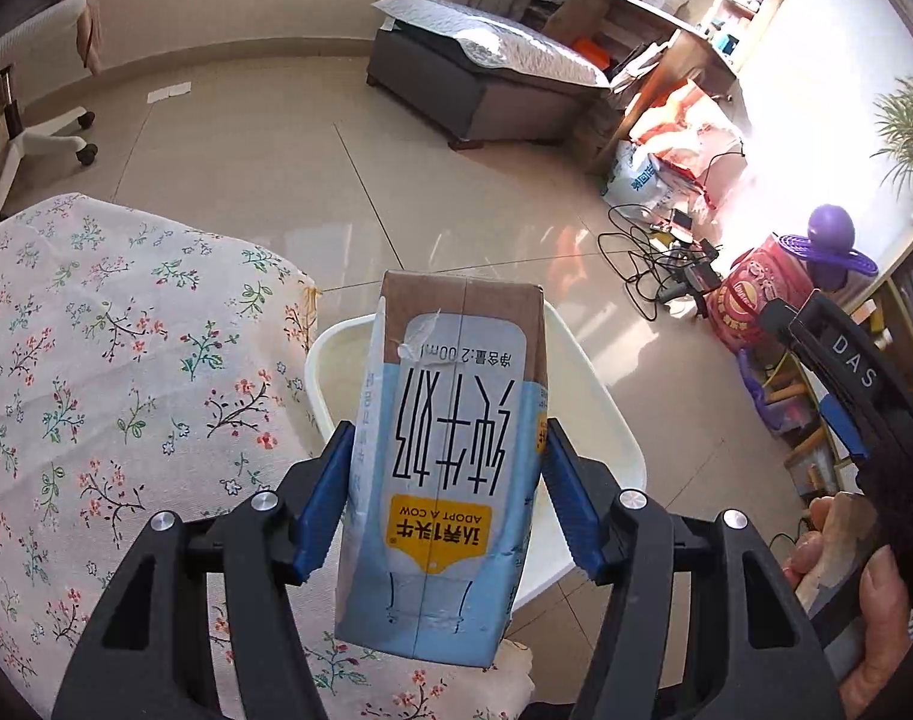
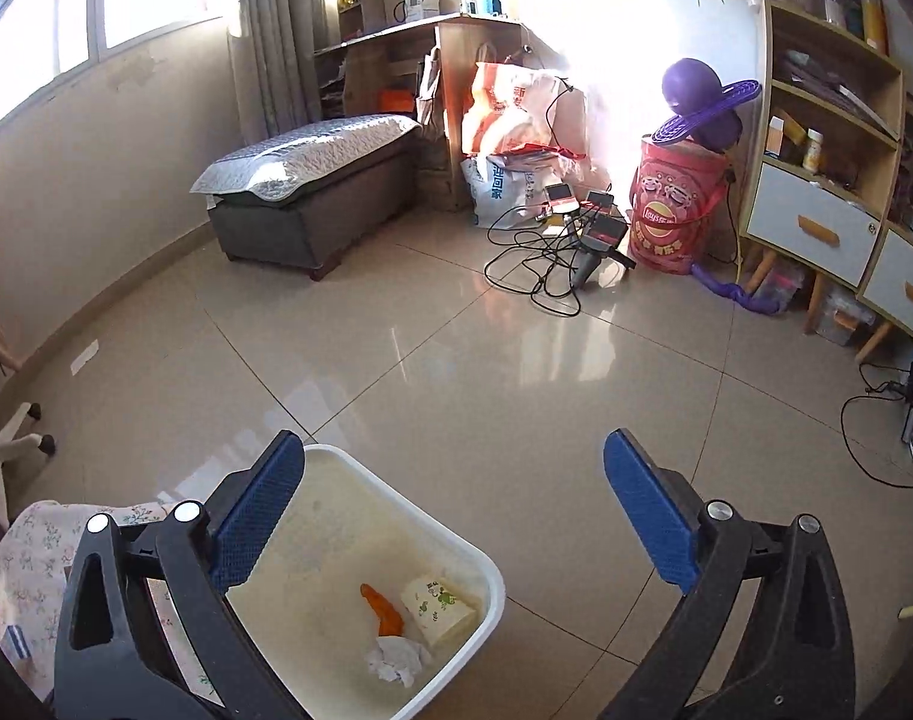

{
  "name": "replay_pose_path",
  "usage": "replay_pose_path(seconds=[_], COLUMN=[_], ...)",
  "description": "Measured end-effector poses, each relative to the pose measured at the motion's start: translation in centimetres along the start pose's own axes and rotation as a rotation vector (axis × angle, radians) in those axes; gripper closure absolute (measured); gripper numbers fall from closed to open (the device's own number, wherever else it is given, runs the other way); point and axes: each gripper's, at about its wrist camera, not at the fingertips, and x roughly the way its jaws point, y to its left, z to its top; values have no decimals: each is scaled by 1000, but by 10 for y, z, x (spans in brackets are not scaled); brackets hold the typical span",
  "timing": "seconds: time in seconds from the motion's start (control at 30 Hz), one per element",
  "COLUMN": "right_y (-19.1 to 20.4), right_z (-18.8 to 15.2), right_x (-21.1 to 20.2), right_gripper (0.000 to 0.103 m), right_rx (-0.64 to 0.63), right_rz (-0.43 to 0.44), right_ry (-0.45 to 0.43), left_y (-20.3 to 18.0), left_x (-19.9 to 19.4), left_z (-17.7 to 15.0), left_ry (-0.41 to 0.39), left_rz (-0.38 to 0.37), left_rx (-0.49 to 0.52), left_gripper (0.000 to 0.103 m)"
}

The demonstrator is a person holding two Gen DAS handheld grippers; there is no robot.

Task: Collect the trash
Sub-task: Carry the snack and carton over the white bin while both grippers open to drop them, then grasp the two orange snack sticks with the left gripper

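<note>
My left gripper (image 1: 447, 498) pinches the milk carton (image 1: 444, 468), just above the white bin (image 1: 600, 414). I should let go right over it. My right gripper (image 2: 450, 516) is spread wide, holding nothing.

Your left gripper (image 1: 447, 495) holds the milk carton (image 1: 450, 456) over the bin (image 2: 486, 585), which sits on the floor just right of the cloth-covered seat (image 1: 126, 372). In the bin's near corner lie a tissue pack (image 2: 438, 609), a wrapper (image 2: 384, 609) and crumpled paper (image 2: 396, 660). The ottoman (image 2: 312, 198) stands far left, the shelf unit (image 2: 828, 138) far right.
</note>
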Motion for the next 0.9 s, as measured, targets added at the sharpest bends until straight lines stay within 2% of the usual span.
replay_pose_path(seconds=[0.1,0.17,0.3,0.4,0.67,0.9], right_y=[-7,-9,-7,2,46,92], right_z=[3,3,3,-1,-21,-46], right_x=[0,2,3,-1,-7,-18], right_gripper=[7,7,7,7,7,7], right_rx=[20,26,16,-9,-161,-329], right_rz=[-12,-13,-6,11,79,149], right_ry=[-12,-7,-3,2,33,62], left_y=[-12,-14,-16,-9,28,80], left_x=[14,17,12,3,-27,-47], left_z=[0,-1,-2,-2,-11,-24], left_ry=[34,46,32,8,-65,-68], left_rz=[-19,-28,-20,28,203,308], left_rx=[16,5,12,2,-28,-104], left_gripper=[41,30,26,20,18,16])
